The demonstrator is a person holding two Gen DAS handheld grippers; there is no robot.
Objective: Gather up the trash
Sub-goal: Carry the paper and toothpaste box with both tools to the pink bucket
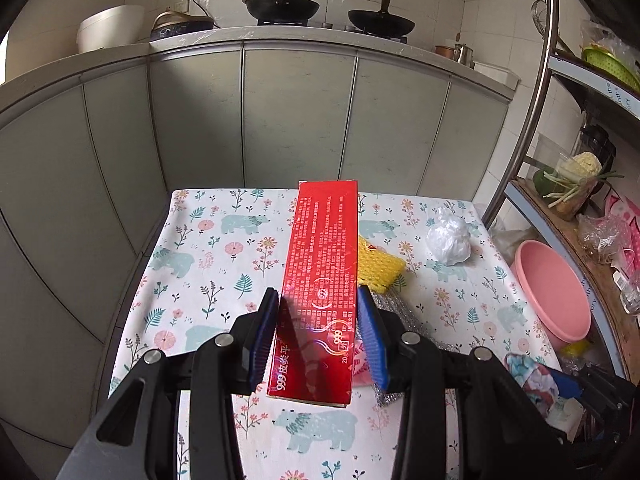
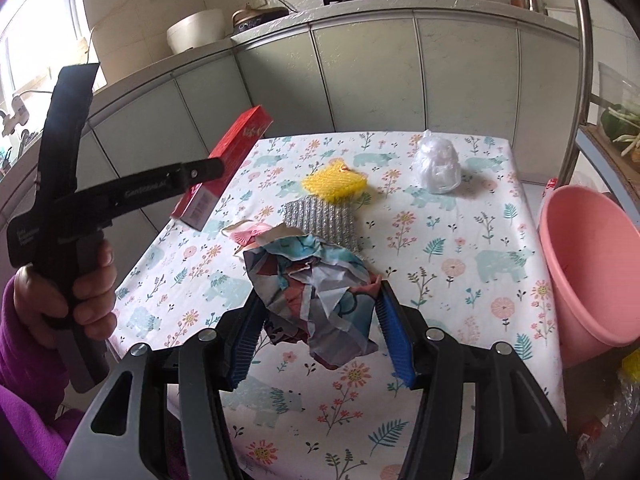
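Two pieces of trash are held clear of the table, probably for carrying to the pink basin [image 2: 592, 264]: the left gripper [image 1: 318, 320] clamps a red box [image 1: 320, 280], the right gripper [image 2: 316, 332] squeezes crumpled paper [image 2: 316, 284]. A yellow net [image 2: 336, 184] and a plastic ball [image 2: 438, 166] lie beyond.

In the left wrist view the long red cardboard box [image 1: 320, 280] hides most of the yellow mesh pad [image 1: 380, 266] and the silver bubble-wrap sheet [image 1: 390, 300] behind it. The small white print on the box is too fine to read. In the right wrist view the round pink plastic basin [image 2: 592, 264] is cut off by the right edge, and the crumpled patterned paper wad [image 2: 316, 280] covers the near end of the silver sheet [image 2: 320, 220].
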